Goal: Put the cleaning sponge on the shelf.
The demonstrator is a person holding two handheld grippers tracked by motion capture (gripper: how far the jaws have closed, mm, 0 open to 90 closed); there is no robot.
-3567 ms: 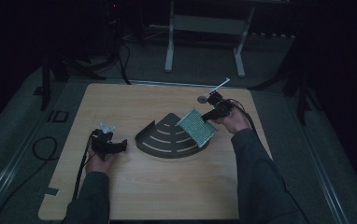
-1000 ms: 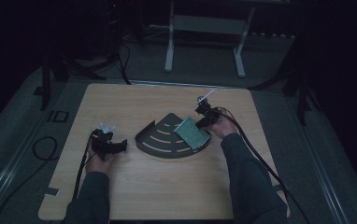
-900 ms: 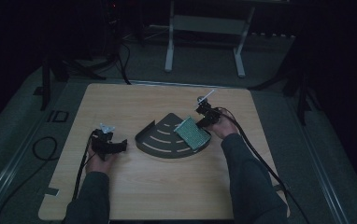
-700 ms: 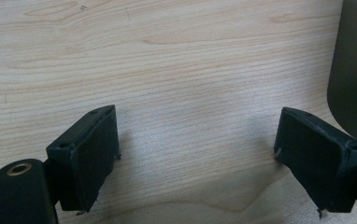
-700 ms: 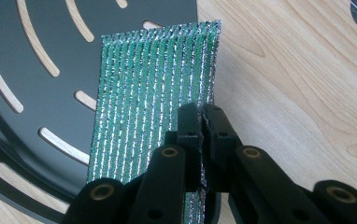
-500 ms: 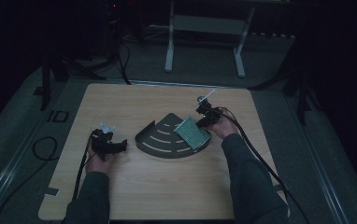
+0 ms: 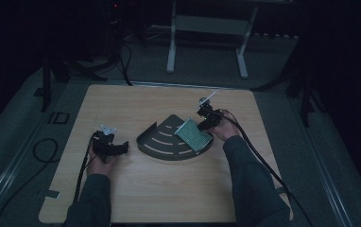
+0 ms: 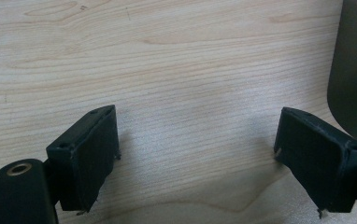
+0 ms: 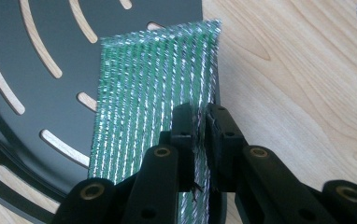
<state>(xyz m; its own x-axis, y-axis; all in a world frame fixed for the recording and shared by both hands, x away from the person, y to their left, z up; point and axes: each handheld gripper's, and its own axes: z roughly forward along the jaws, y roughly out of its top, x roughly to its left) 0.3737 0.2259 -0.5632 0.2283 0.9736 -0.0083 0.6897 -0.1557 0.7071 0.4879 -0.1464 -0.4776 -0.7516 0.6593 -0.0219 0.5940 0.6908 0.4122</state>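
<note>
The green mesh sheet (image 7: 193, 135) lies tilted on the right part of the dark fan-shaped slotted plate (image 7: 162, 142), near the middle of the wooden bench (image 7: 169, 189), and its right edge reaches past the plate's straight side. In the right gripper view the sheet (image 9: 148, 93) shows rows of silvery threads over green, with the plate's (image 9: 36, 84) curved slots to its left and bare wood to its right. The right claw (image 9: 200, 126) has the sheet's near edge between its two black jaws; the jaws have just been opening a little, yet they stand almost together and the pads seem to press on the mesh from both sides. In the high view this right claw (image 7: 206, 120) sits at the sheet's far right corner, its cable trailing back along the person's sleeve. Well apart, on the left of the bench, the left claw (image 7: 117, 147) rests low over the wood; in the left gripper view its jaws stand wide open (image 8: 195, 149) with nothing but bare wood between them, and the plate's dark edge (image 8: 354, 70) lies just beyond the right-hand jaw.
</note>
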